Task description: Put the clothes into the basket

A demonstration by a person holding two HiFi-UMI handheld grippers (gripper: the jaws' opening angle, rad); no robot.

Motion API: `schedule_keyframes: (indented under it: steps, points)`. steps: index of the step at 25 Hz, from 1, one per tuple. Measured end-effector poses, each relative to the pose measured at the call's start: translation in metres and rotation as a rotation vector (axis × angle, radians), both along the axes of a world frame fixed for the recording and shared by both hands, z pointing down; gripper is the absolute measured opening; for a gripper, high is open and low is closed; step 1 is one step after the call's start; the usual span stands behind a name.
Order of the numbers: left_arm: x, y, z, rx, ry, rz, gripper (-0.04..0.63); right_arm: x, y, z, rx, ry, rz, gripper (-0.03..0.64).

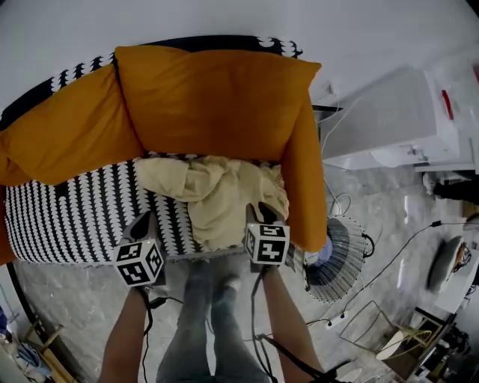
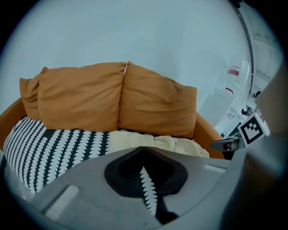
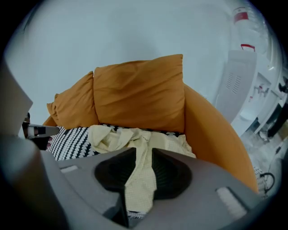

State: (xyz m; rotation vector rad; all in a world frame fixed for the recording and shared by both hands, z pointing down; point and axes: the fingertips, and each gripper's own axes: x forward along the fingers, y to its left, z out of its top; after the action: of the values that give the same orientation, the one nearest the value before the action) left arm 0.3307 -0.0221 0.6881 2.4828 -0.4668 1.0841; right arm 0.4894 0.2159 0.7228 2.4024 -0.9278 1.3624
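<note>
Cushions point(image 1: 213, 97) behind clothes point(image 1: 221, 198), armrest point(image 1: 305, 179) beside

Orange curved-back fabric sofa point(image 1: 303, 194) against white wall point(image 1: 224, 19). Seat under black-and-white scallop-patterned cover point(image 1: 67, 217). Two plump orange cushions side by side against backrest: left cushion point(image 1: 67, 135), right cushion point(image 1: 213, 101), touching. White boxy plastic appliance point(image 1: 389, 120) beside sofa's right arm. Grey marble-look floor point(image 1: 374, 217), thin black cable point(image 1: 397, 250) trailing across it.

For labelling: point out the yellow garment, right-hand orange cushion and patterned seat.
yellow garment point(image 1: 217, 196), head view, pile's middle
right-hand orange cushion point(image 1: 213, 101), head view, front face
patterned seat point(image 1: 67, 217), head view, bare cover
</note>
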Motion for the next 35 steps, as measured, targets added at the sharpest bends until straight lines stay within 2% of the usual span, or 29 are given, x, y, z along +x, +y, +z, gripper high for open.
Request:
schedule_keyframes:
  steps: [8,16,26,35]
  points:
    - [0.008,-0.011,0.046,-0.031,-0.033,-0.004,-0.006,0.023,0.016,0.058,-0.089,-0.02,0.062,0.14]
    - [0.007,-0.013,0.077,-0.049,-0.063,0.019,-0.006,0.044,0.032,0.09,-0.136,-0.018,0.131,0.154]
    - [0.026,-0.003,0.103,-0.078,-0.062,0.029,-0.006,0.061,0.03,0.136,-0.209,-0.052,0.112,0.167]
    - [0.013,-0.002,0.106,-0.099,-0.067,0.004,-0.006,0.067,0.034,0.15,-0.24,-0.069,0.154,0.111]
